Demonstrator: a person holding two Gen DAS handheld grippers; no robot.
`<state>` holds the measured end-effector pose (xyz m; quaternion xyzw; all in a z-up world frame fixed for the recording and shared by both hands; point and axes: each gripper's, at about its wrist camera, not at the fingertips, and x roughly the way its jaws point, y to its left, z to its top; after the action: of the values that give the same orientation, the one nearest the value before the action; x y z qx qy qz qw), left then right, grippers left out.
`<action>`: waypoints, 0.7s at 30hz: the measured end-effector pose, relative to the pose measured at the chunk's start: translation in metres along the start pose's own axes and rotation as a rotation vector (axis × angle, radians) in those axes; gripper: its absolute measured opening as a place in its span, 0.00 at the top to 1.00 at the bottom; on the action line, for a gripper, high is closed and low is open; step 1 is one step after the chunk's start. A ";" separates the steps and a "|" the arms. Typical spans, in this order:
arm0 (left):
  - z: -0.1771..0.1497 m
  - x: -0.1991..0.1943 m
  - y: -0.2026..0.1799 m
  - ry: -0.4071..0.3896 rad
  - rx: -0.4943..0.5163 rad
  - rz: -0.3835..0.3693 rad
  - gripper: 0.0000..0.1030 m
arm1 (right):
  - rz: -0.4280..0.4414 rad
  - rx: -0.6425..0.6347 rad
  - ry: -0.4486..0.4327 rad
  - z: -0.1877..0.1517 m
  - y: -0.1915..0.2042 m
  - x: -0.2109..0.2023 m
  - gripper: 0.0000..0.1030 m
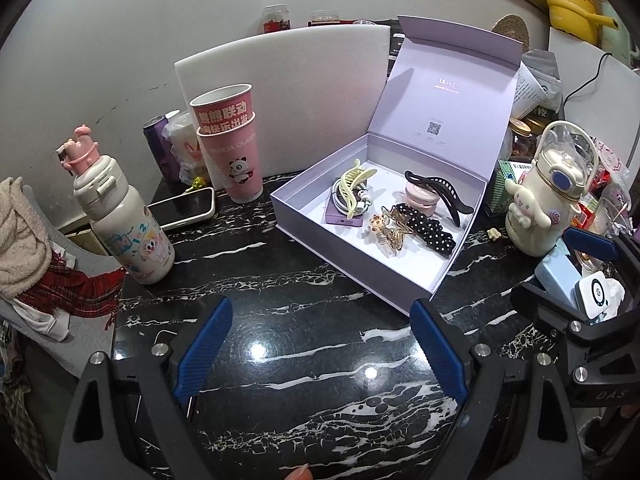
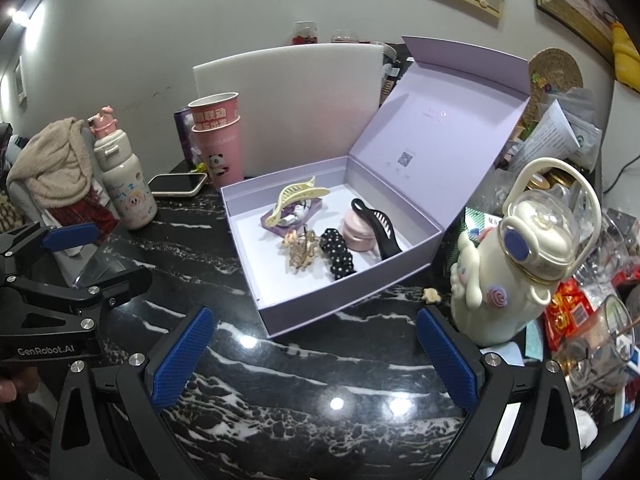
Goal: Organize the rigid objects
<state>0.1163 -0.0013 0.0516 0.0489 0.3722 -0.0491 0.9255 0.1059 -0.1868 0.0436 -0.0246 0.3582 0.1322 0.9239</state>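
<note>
Beyond the open, empty left claw (image 1: 322,320), the lavender box (image 1: 360,268).

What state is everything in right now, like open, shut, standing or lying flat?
Lilac box: lid open, hair clips inside.
Pink cups: stacked, upright.
Phone: lying flat, screen dark.
Piglet-cap bottle: upright, capped.
Cream bottle: upright, closed.
Left gripper: open, empty.
Right gripper: open, empty.

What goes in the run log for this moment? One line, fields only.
left gripper: open, empty | right gripper: open, empty | lilac box: lid up, hair clips inside | both over black marble table
</note>
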 end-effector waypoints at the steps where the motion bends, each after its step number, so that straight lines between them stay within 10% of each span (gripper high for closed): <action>1: 0.000 0.000 0.000 0.000 -0.001 0.000 0.12 | 0.000 0.000 0.001 0.000 0.000 0.001 0.00; 21: 0.002 0.004 0.000 0.018 -0.006 -0.015 0.11 | -0.005 0.003 0.009 0.001 -0.003 0.006 0.00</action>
<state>0.1203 -0.0013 0.0500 0.0436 0.3811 -0.0545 0.9219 0.1117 -0.1878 0.0401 -0.0248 0.3625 0.1290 0.9227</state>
